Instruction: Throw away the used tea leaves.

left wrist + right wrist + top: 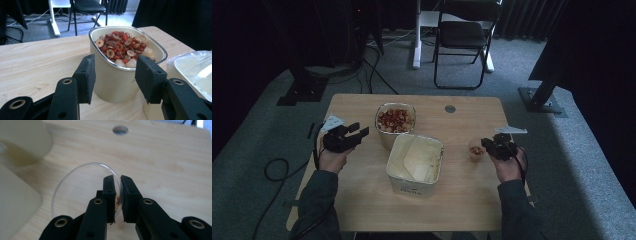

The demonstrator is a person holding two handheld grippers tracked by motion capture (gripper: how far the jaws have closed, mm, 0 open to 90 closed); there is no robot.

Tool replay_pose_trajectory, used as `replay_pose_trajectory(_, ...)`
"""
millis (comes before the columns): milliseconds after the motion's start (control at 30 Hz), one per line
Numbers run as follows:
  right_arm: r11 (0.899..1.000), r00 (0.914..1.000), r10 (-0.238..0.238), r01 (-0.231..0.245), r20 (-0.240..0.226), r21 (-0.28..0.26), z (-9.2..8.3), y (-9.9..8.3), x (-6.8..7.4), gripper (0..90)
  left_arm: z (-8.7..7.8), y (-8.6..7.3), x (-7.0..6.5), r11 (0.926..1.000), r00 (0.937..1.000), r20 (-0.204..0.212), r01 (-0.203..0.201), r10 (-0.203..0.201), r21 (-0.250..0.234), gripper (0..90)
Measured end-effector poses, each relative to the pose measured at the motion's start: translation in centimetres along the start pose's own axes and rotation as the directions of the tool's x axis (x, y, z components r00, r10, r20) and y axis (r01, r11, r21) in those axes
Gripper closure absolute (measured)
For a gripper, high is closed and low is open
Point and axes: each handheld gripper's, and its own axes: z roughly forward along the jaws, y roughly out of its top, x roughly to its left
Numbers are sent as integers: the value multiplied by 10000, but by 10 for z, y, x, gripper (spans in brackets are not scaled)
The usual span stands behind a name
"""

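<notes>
A cream pot (395, 120) heaped with red fruit slices and pale round pieces stands at the table's back middle. My left gripper (359, 129) hovers just to its left, open. In the left gripper view the pot (110, 85) stands between and beyond the spread jaws of that gripper (117, 75), untouched. A small clear plastic cup (476, 149) with a little red in it sits at the right. My right gripper (485, 143) is shut on its rim. In the right gripper view that gripper's (118, 195) pads pinch the cup's (82, 185) near wall.
A square cream container (416, 159) lined with clear plastic stands in front of the pot, mid-table. The wooden table (362, 200) has a round hole (450, 108) at the back. A folding chair (464, 35) and floor cables (277, 170) lie beyond the edges.
</notes>
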Motion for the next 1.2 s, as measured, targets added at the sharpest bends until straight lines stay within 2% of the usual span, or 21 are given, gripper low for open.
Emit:
replay_pose_trajectory(33,9999,9999,-51,49,-111,-143,2,12,6,833,1,0,-1,10000,10000,-16,-50,49,-19,494)
replay_pose_trajectory(67,9999,9999,-51,49,-111,-143,2,12,6,833,1,0,-1,10000,10000,-16,-50,49,-19,486)
replay_pose_trajectory(100,9996,9995,-28,18,-328,-298,3,25,12,832,3,1,-1,10000,10000,-22,-76,76,-5,480)
replay_pose_trajectory(233,9982,9978,-94,54,-662,-593,3,53,24,832,5,2,-2,10000,10000,-54,-82,82,17,457)
replay_pose_trajectory(267,9982,9978,-94,54,-662,-593,3,53,24,832,5,2,-2,9999,9999,-77,-101,101,28,457)
replay_pose_trajectory(300,9975,9968,-113,57,-787,-711,3,67,28,832,7,2,-3,9999,9997,-164,-169,169,30,446)
replay_pose_trajectory(333,9975,9968,-113,57,-787,-711,3,67,28,832,7,2,-3,9999,9997,-164,-169,169,30,437)
replay_pose_trajectory(367,9965,9959,-127,51,-900,-835,4,80,32,832,8,2,-4,9997,9995,-242,-224,224,-5,431)
replay_pose_trajectory(400,9965,9959,-127,51,-900,-835,4,80,32,832,8,2,-4,9997,9995,-242,-224,224,-5,423)
replay_pose_trajectory(433,9956,9938,-81,-23,-1110,-936,5,93,35,833,10,3,-5,9996,9992,-267,-285,283,-77,409)
replay_pose_trajectory(533,9939,9893,7,-168,-1460,-1089,8,110,42,833,14,3,-6,9996,9994,-212,-261,259,-96,400)
replay_pose_trajectory(667,9919,9860,-270,59,-1647,-1270,11,133,57,833,18,3,-7,9992,9986,-352,-402,399,-83,384)
replay_pose_trajectory(700,9919,9860,-270,59,-1647,-1270,11,133,57,833,18,3,-7,9992,9986,-352,-402,399,-83,381)
replay_pose_trajectory(733,9910,9848,-510,293,-1660,-1308,12,146,67,833,20,3,-9,9981,9965,-581,-607,603,-50,379)
replay_pose_trajectory(767,9912,9837,-554,335,-1713,-1282,13,152,71,833,20,3,-9,9981,9965,-581,-607,603,-50,378)
replay_pose_trajectory(900,9900,9778,-814,569,-1929,-1292,16,168,87,833,24,6,-15,9944,9920,-697,-1054,1049,-30,367)
replay_pose_trajectory(933,9893,9733,-961,703,-2086,-1276,18,177,100,833,27,8,-18,9931,9913,-627,-1168,1159,-106,357)
replay_pose_trajectory(1067,9887,9602,-1076,762,-2577,-1290,25,192,128,833,34,11,-22,9900,9906,-279,-1350,1339,-414,356)
replay_pose_trajectory(1133,9877,9538,-1283,983,-2715,-1214,31,198,143,833,36,12,-24,9886,9895,-225,-1434,1424,-466,354)
replay_pose_trajectory(1167,9877,9538,-1283,983,-2715,-1214,31,198,143,833,37,14,-25,9870,9883,-153,-1522,1516,-519,354)
replay_pose_trajectory(1200,9876,9500,-1333,1036,-2824,-1176,34,200,150,833,39,15,-28,9860,9878,-87,-1559,1557,-590,353)
